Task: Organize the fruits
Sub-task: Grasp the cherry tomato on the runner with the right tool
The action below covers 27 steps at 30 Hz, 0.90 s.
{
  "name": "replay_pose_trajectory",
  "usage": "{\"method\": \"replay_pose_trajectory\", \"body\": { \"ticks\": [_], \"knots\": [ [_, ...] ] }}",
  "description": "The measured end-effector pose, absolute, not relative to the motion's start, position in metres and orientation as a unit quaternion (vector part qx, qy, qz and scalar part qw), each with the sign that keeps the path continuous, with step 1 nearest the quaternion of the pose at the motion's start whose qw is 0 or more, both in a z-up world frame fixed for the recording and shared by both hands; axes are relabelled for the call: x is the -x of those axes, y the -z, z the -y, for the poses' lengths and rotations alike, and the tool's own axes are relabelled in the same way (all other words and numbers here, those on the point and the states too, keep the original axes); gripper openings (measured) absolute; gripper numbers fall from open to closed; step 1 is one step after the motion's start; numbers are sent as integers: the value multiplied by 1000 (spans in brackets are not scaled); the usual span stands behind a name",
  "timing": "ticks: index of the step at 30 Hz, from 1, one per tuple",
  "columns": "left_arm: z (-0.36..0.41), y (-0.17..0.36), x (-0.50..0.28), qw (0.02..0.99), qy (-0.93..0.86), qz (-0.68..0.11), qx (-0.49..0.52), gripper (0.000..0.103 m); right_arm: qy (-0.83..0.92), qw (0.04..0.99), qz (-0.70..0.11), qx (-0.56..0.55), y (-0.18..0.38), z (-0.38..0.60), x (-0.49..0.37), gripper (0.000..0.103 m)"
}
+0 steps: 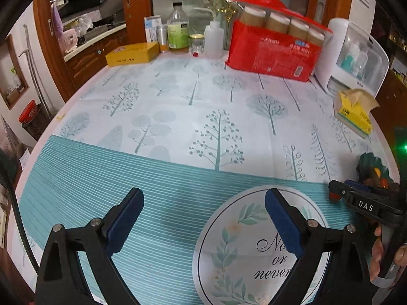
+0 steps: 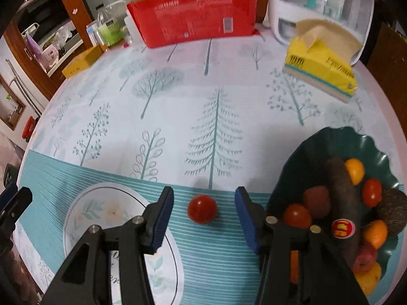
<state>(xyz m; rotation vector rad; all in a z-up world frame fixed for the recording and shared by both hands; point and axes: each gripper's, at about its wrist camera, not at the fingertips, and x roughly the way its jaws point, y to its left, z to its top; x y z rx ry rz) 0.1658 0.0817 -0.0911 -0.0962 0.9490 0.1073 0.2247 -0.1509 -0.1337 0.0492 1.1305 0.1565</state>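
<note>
My right tongs (image 2: 203, 209) spread apart, cherry tomato (image 2: 202, 209) lying loose on tablecloth (image 2: 178, 117) between pads, touching neither; green fruit bowl (image 2: 295, 162) at 3 o'clock, just beside. My left tongs (image 1: 203, 203) apart, nothing between

Left wrist view sits low over the near left of the worktop (image 1: 178, 106), looking forward between its own claw (image 1: 204, 218) toward the far clutter. Right wrist view does the same further right, closer to the surface, over its claw (image 2: 203, 216). Both share the red package (image 1: 274, 53) (image 2: 198, 12), yellow tissue box (image 1: 353, 114) (image 2: 320, 73), dark bowl (image 1: 368, 162) (image 2: 300, 167) and round print (image 1: 229, 241) (image 2: 84, 216)
</note>
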Motion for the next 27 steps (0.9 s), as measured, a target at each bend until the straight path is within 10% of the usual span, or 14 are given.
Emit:
{"method": "replay_pose_trajectory", "body": {
  "ticks": [27],
  "knots": [
    [-76,114,-165,878,-23,-475,54,96,-92,861,-501,4,149,146,-204,30]
  ]
}}
